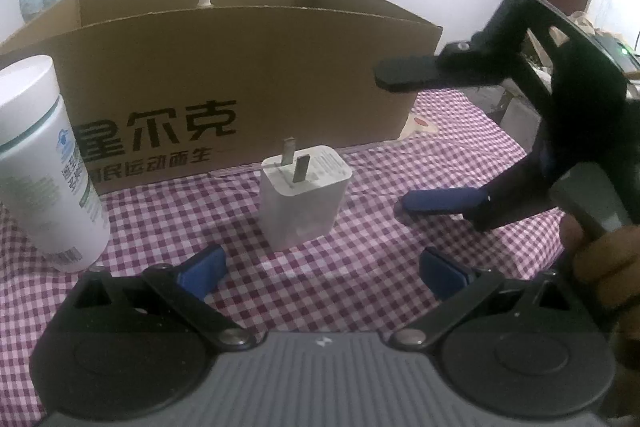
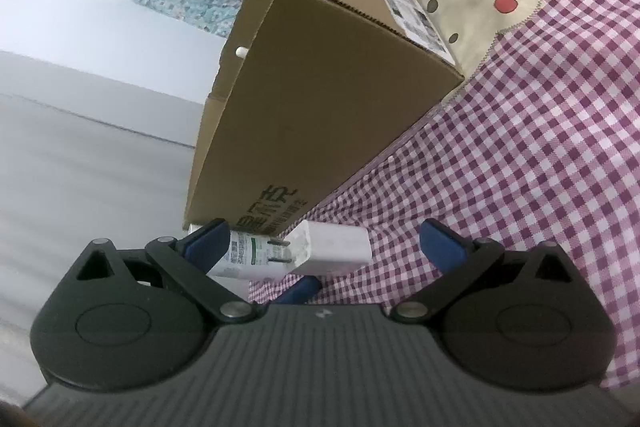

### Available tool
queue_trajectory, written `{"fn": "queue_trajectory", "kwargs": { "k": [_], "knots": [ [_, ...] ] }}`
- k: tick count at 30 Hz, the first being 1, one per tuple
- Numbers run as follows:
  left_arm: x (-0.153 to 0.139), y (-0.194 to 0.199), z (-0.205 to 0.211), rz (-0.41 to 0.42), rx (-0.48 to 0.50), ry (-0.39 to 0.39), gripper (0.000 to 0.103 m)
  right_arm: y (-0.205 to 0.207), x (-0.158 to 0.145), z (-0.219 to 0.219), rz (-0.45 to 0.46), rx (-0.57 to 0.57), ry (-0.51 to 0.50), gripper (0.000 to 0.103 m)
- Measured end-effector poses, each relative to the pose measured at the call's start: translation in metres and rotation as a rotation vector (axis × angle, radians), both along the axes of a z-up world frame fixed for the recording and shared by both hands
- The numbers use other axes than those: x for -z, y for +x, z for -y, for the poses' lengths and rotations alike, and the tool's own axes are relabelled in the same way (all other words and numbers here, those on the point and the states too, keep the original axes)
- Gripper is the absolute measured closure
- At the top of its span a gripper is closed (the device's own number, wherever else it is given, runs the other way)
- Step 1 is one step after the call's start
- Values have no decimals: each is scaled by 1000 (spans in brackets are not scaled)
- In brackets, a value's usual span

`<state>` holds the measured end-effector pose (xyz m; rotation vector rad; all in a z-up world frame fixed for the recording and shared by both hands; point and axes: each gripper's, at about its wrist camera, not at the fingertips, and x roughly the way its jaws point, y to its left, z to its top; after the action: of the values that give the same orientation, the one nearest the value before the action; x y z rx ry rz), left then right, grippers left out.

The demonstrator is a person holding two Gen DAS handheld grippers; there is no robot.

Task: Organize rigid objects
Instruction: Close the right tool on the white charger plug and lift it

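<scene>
1. While both grippers stood empty, the charger sat on the checked surface with its prongs pointing up, just in front of the box and well apart from the bottle to its left.
2. The left gripper had its fingers spread wide, holding nothing, the charger lying between and ahead of them. A close too near the top edge could have slipped off the smooth white body and tipped it over.
3. The right gripper was rolled on its side at the right, one finger above the other, also wide open and empty. Since both grippers faced the same charger, they could have knocked together if both went in.
4. A grip on the prongs rather than the body would probably have let the charger swing or drop.
5. The box wall stood tall between charger and opening, so a low carry could have struck the rim and jarred the charger loose.
6. A wide sweep leftward might have toppled the upright bottle.
</scene>
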<state>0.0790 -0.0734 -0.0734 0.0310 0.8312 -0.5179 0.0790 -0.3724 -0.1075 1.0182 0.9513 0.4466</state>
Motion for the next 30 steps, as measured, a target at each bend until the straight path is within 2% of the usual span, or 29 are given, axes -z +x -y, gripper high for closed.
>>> {"fn": "queue_trajectory", "kwargs": {
  "k": [6,15,30],
  "knots": [
    [0,-1,1,5,14,15,0,-3,-3,-6,17,-23,-42,1],
    [0,-1,0,6,23,4,0,-6,-2,0,22,-8,-2,1],
    [0,-2,4,10,38,30,0,-8,-4,3,22,9,23,1]
  ]
}}
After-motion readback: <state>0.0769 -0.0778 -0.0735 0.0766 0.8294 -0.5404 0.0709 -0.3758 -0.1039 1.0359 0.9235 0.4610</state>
